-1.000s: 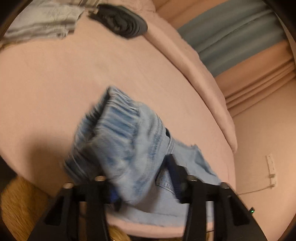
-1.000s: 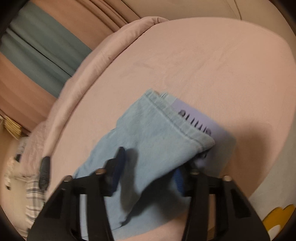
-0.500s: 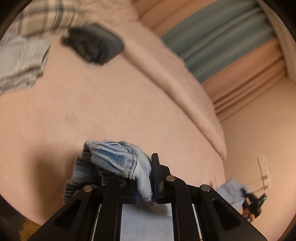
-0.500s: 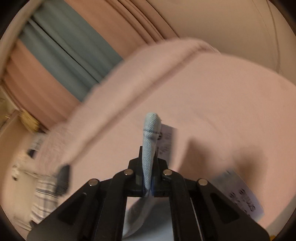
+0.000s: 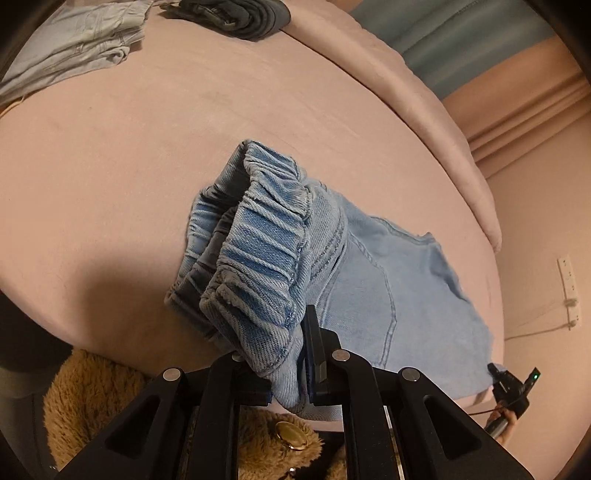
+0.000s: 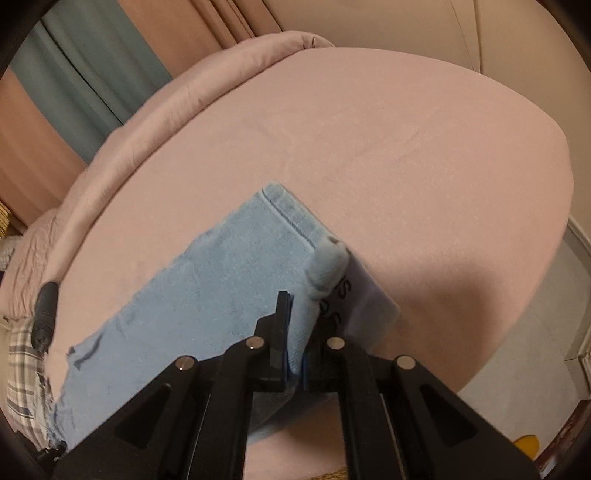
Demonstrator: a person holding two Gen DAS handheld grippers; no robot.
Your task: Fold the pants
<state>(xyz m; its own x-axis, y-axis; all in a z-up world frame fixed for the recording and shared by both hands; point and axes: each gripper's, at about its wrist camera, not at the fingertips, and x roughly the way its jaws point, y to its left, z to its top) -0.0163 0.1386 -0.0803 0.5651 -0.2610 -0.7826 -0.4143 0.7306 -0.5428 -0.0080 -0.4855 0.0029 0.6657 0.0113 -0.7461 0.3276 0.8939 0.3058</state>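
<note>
With both sets of fingers pinching denim, I have the light blue denim pants point(image 5: 373, 280) lying near the front edge of the round pink bed point(image 5: 147, 147), partly lifted at the two ends I hold. My left gripper point(image 5: 291, 373) is clamped on the gathered elastic waistband point(image 5: 258, 251), fabric bunched between the pads and rising above them; my right gripper point(image 6: 295, 354) is pressed tight on a thin fold at the hem corner point(image 6: 325, 266). Holding both ends probably lets me carry one end over the other for a fold, though which way I can't say. Left view shows what the right doesn't: the ruched waistband, the seat seams, a pale grey-green garment point(image 5: 74, 44) and a dark grey folded garment point(image 5: 236, 14) at the far side of the bed, a brown plush toy point(image 5: 92, 398) below the edge, and my other gripper tiny at the far right. Right view alone shows a white printed label point(image 6: 354, 306) under the pants beside the hem, plaid cloth point(image 6: 22, 362) off the bed, and the floor. Curtains point(image 6: 92, 81) appear in both.
</note>
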